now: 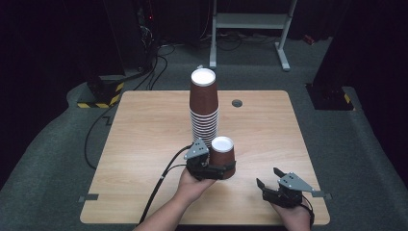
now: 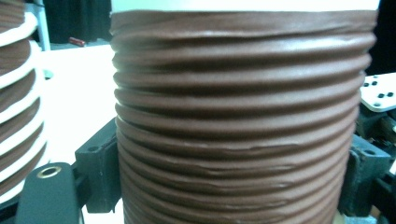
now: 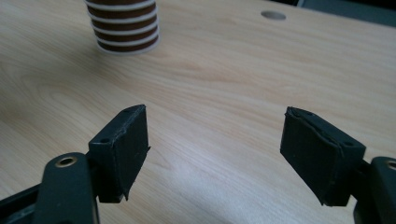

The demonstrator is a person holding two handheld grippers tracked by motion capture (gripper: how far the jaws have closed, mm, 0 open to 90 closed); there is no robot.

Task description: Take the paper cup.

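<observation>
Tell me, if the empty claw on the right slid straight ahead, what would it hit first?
Probably nothing soon. The right claw points across bare table; the cup stack sits off to one side of its line, though depth is hard to judge.

Left tongs clamped around something, right tongs spread apart, empty

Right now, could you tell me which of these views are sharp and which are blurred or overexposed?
High view: table evenly lit, surroundings dark, slightly soft. Left gripper view: held cup close and a bit soft, the tabletop behind it washed out white. Right gripper view: claw pads sharp, the stack farther off blurred.
</observation>
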